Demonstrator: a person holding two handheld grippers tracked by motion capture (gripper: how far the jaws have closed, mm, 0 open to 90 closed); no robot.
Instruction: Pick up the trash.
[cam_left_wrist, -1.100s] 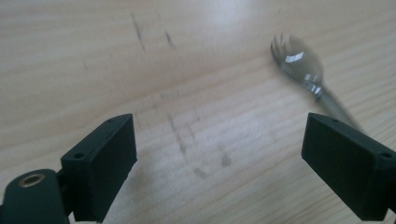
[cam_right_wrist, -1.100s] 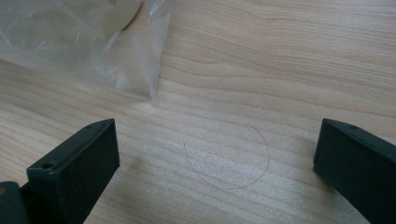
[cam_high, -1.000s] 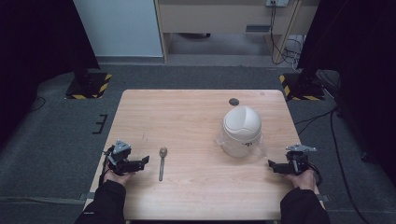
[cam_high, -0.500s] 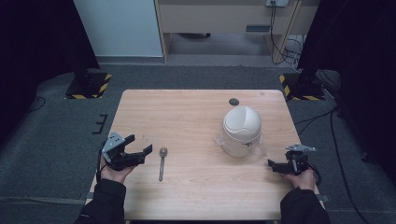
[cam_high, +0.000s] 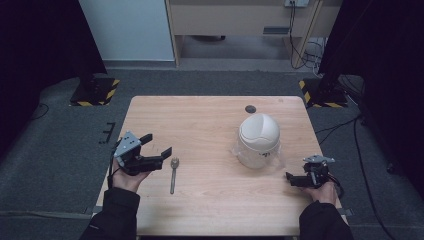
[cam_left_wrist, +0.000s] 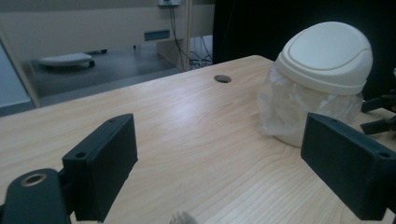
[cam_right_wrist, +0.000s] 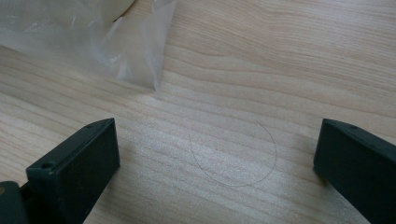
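A small metal spoon (cam_high: 173, 173) lies flat on the pale wooden table (cam_high: 210, 125), at about eight o'clock from the white domed bin lined with a clear plastic bag (cam_high: 258, 140). Just at its nine o'clock, the left gripper (cam_high: 156, 147) hovers, jaws spread wide. The right gripper (cam_high: 291, 178), at the bin's four o'clock, gapes too.

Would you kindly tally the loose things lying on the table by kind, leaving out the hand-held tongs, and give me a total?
Metal spoon: 1
Small white swing-lid bin with a clear plastic liner: 1
Total: 2 things on the wooden table.
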